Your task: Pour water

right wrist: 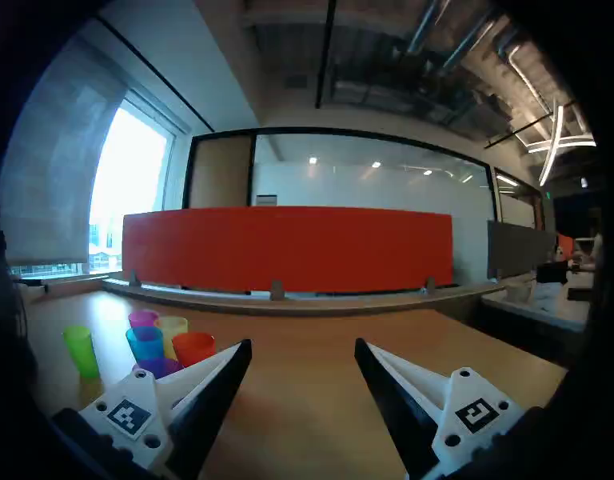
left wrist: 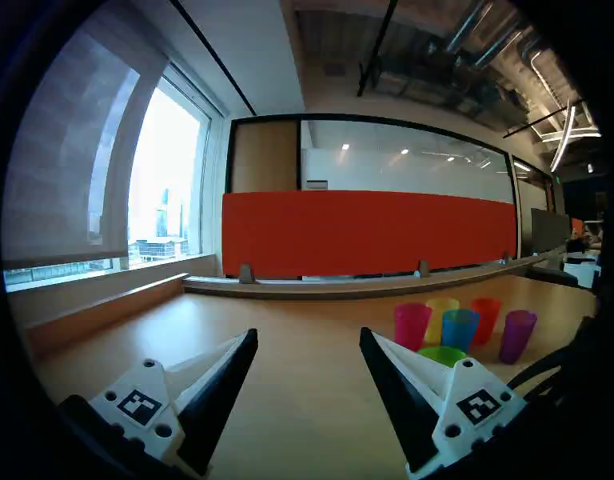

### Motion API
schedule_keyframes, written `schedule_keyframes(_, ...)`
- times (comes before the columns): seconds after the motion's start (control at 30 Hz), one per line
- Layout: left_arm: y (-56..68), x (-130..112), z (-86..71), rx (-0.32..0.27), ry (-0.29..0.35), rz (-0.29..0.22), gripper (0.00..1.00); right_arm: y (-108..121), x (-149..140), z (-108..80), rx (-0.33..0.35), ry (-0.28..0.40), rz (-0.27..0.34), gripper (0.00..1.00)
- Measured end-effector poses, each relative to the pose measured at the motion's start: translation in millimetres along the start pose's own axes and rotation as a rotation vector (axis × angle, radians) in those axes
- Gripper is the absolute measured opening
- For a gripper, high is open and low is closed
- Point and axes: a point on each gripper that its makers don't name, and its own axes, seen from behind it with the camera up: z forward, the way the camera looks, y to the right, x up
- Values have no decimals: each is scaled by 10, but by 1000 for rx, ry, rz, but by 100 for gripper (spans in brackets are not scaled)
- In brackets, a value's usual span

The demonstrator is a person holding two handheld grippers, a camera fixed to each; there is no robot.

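Cups (left wrist: 460, 324) of coloured plastic stand in a close cluster on the pale wooden surface (left wrist: 307, 400). In the left gripper view they are on the right, just beyond that gripper's right-hand finger. A pink cup (left wrist: 411, 324), a yellow cup (left wrist: 440, 307), a blue cup (left wrist: 457, 336) and an orange cup (left wrist: 486, 318) stand upright, side by side. A purple cup (left wrist: 517, 336) stands just to their right, a little apart. The rim of a green cup (left wrist: 443, 354) shows nearest, partly hidden behind the finger. It cannot be told whether any cup holds water.

The left gripper (left wrist: 307, 334) has its two fingers spread wide, with nothing between them, pointing across the bare wood to the left of the cups.

In the right gripper view the right gripper (right wrist: 302, 346) is likewise spread wide and holds nothing. There the cups sit at the lower left, near its left-hand finger, and a green one stands apart at the far left of the group.

Along the far edge of the surface runs a long orange-red divider panel (left wrist: 367, 232). A bright window (left wrist: 163, 192) is on the left, and a glass wall (left wrist: 403, 160) rises behind the panel.
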Motion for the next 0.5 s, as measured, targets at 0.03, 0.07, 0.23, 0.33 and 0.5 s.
schedule_keyframes(0.03, -2, 54, -5, -1, 1, -2, 94, -21, 62, 4, 4, 2, -3, 100)
schedule_keyframes(0.07, -3, 109, -10, -2, 3, -3, 94, -41, 124, 9, 9, 4, -5, 100)
schedule_keyframes(0.23, -18, 403, 21, -15, 3, 12, 94, -130, 437, 35, 29, 10, -14, 100)
schedule_keyframes(0.33, -18, 570, 47, -26, 4, 32, 94, -163, 589, 52, 38, 9, -19, 100)
schedule_keyframes(0.5, 10, 819, 113, -48, -4, 56, 94, -197, 789, 94, 48, -10, -32, 100)
